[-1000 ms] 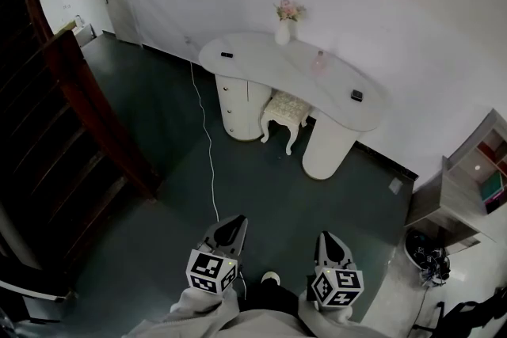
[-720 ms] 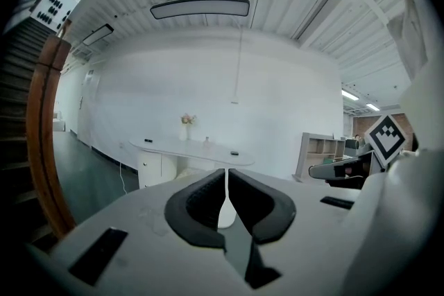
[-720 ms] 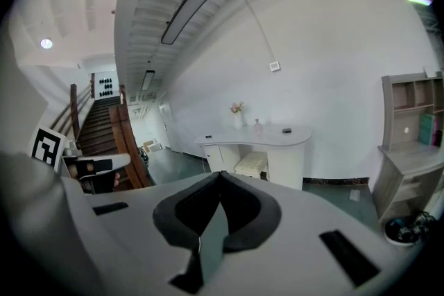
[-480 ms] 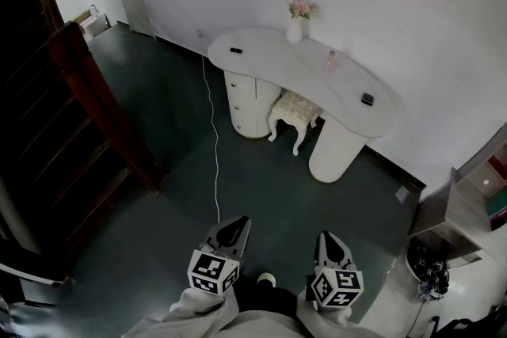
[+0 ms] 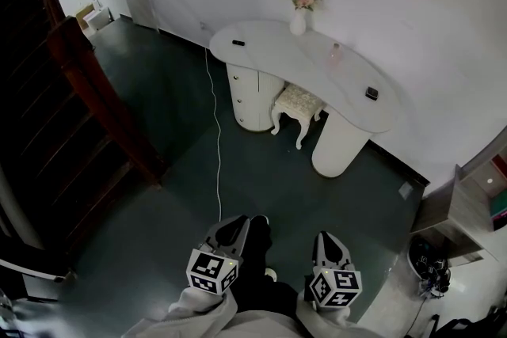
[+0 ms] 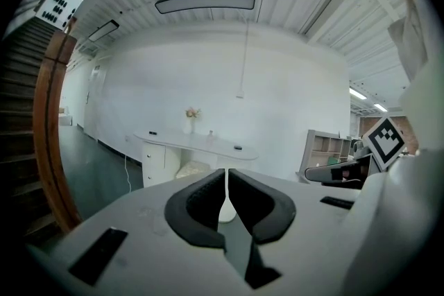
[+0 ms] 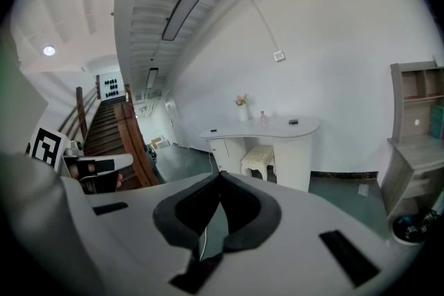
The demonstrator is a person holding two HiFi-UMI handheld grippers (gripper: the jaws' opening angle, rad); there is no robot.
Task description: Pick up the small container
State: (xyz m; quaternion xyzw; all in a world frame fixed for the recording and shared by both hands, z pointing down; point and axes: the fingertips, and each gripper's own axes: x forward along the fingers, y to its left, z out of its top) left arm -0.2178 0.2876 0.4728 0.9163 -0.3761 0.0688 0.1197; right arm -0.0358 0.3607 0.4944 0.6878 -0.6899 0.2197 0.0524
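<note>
Curving smooth white table (image 5: 301,63), small pinkish bottle (image 5: 335,53) atop.

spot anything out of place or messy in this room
Only the white cable stands out: it trails loose across the dark floor, from the left end of the desk out into the room, where someone could trip on it. The vase stands upright and the stool sits partly under the desk; nothing looks spilled or toppled.

I've got a white curved table (image 5: 317,69) ahead, vase of pink flowers (image 5: 299,18) on it, cushioned stool (image 5: 298,100) beneath, white cable (image 5: 218,145) over dark floor (image 5: 170,95), wooden banister (image 5: 93,95) left.
</note>
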